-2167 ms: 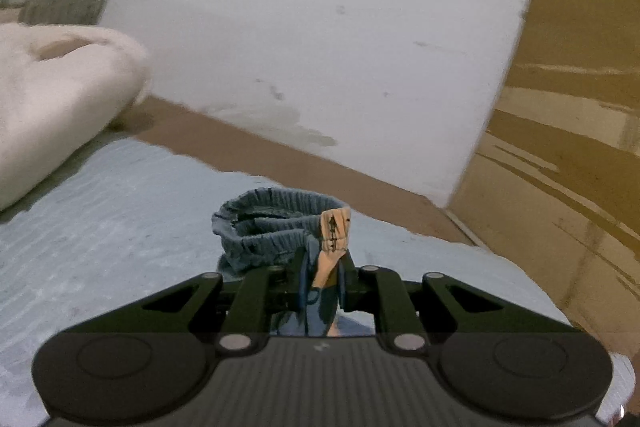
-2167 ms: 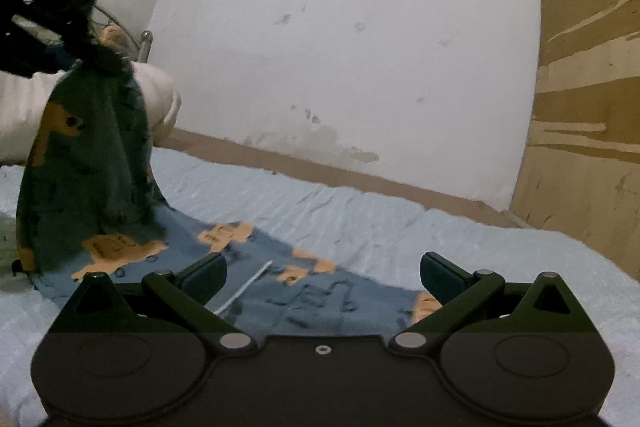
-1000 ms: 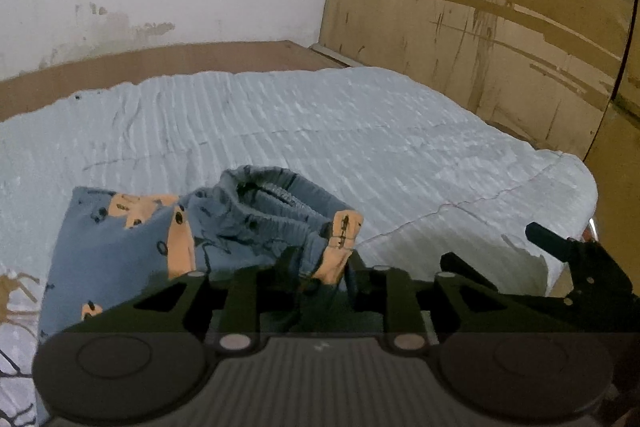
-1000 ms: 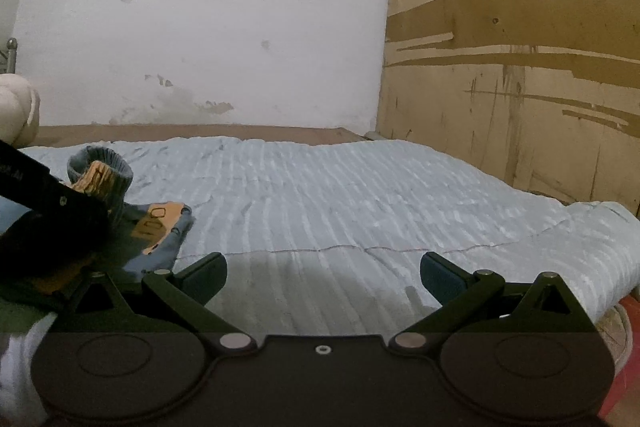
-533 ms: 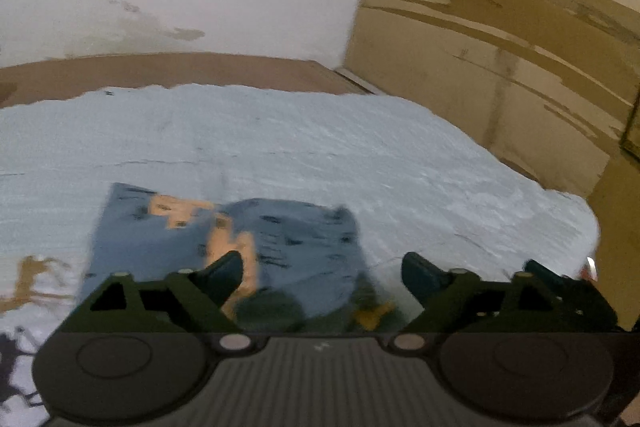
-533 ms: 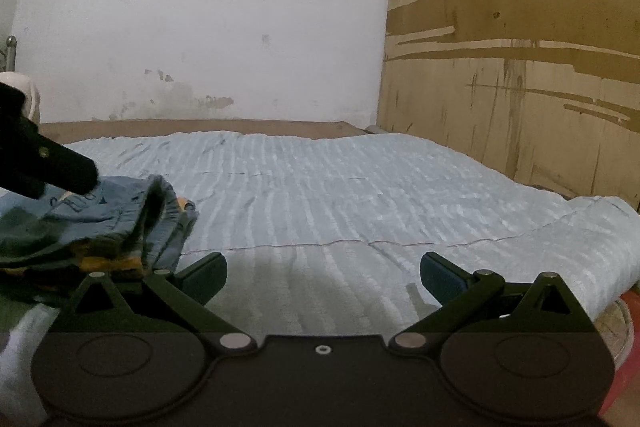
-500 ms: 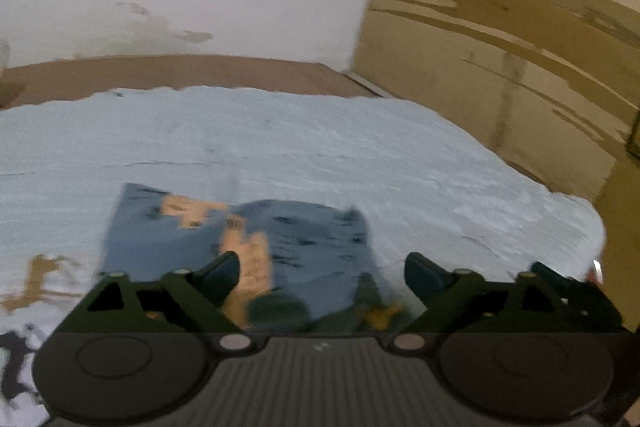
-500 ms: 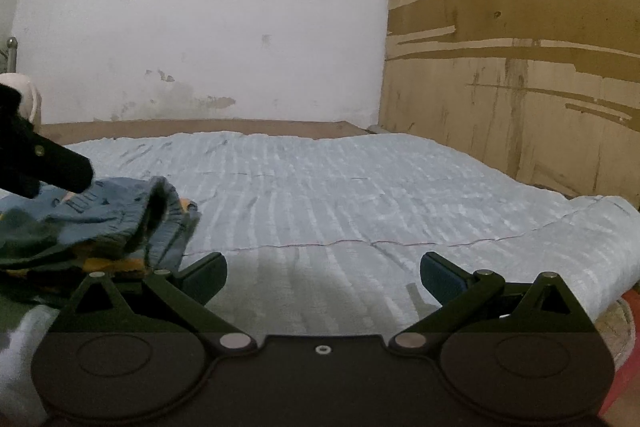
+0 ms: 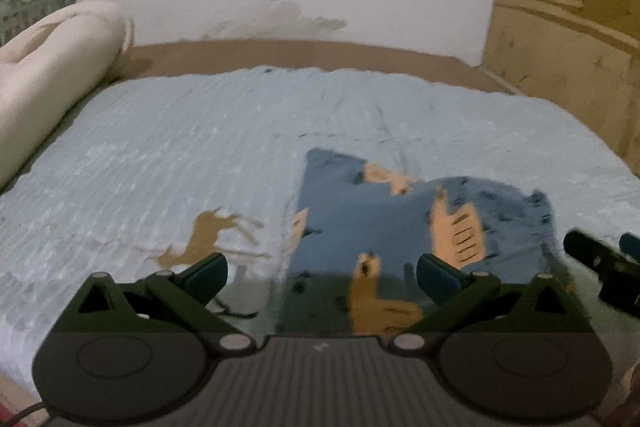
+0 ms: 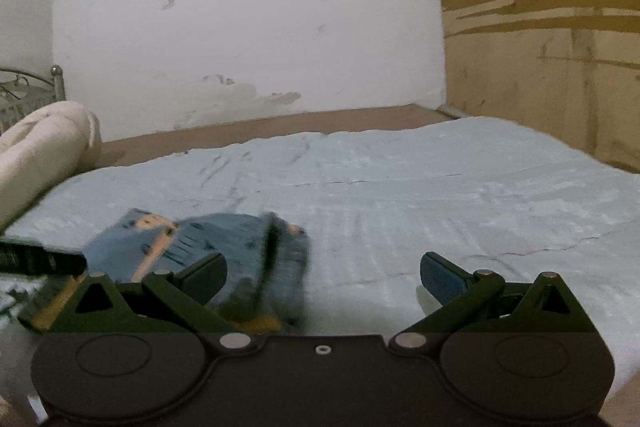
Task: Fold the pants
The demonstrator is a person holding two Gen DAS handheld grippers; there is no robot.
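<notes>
- As far as both views show, the small blue cotton pants with orange prints point(image 9: 404, 223) lie folded into a compact stack on the pale blue ribbed bedspread point(image 9: 180, 147); little beyond neatening seems left.
- Left tool point(image 9: 322, 273) hovers spread wide over the pants, grasping nothing.
- Right tool point(image 10: 323, 274), just right of the pants, gapes empty.

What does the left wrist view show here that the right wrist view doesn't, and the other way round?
Only the left wrist view shows the tan print on the blue bedspread and the top face of the folded pants. Only the right wrist view shows the pants' stacked folded edge. Both show the open left tongs and right tongs, the rolled cream blanket, the white wall and the wooden panel.
</notes>
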